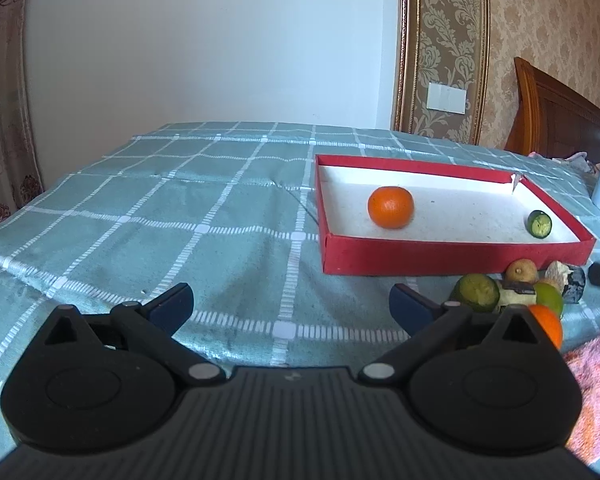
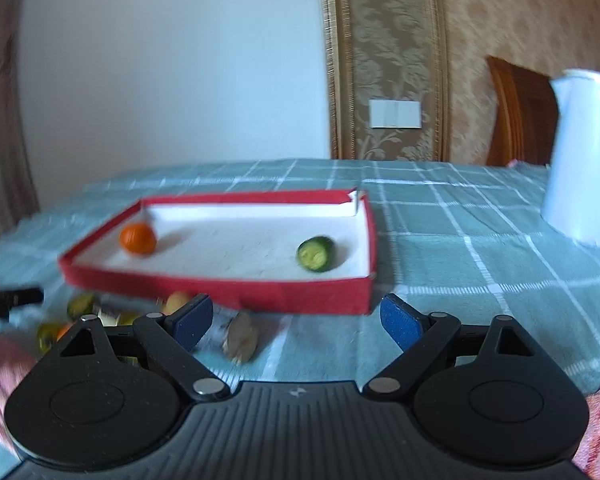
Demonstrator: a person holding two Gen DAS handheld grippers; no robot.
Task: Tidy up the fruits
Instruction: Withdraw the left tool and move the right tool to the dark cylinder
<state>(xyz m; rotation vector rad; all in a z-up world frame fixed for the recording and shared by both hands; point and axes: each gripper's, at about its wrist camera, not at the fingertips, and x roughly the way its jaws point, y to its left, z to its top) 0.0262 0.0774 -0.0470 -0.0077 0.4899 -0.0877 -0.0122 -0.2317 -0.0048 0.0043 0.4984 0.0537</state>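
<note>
Red tray (image 1: 452, 258), shallow cardboard with a white inside, sits on the bench (image 1: 204, 216) under a teal check cloth. Two fruits are in already: an orange mandarin (image 1: 391, 207), round and glossy, near the tray's left end, and a small green citrus (image 1: 540, 224) with its pale end showing, close to the right wall.

Loose pile lies on the cloth just in front of the tray's near wall: green lime (image 1: 477, 293), a brown-tan round fruit (image 1: 521, 271), another green fruit (image 1: 551, 298), and an orange one (image 1: 548, 326) partly hidden. A beige lumpy item (image 2: 241, 340) lies there too, blurred; cannot tell what it is.

Left claw (image 1: 292, 310) is open with nothing between its dark blue pads, over bare cloth. The pile lies to its right, just beside the right finger (image 1: 412, 310), so a grab needs a sideways shift right.

Right claw (image 2: 297, 318) is also open and empty, facing the tray's near wall. The pile is to its left, around the left finger (image 2: 192, 320), with the beige item between the fingers but lower. This view is motion-blurred.

Both claws are near the pile; judging by framing, either could reach. Fruits are round with no long axis, and likely to roll on soft cloth. White kettle (image 2: 584, 156) stands well apart to the right.
</note>
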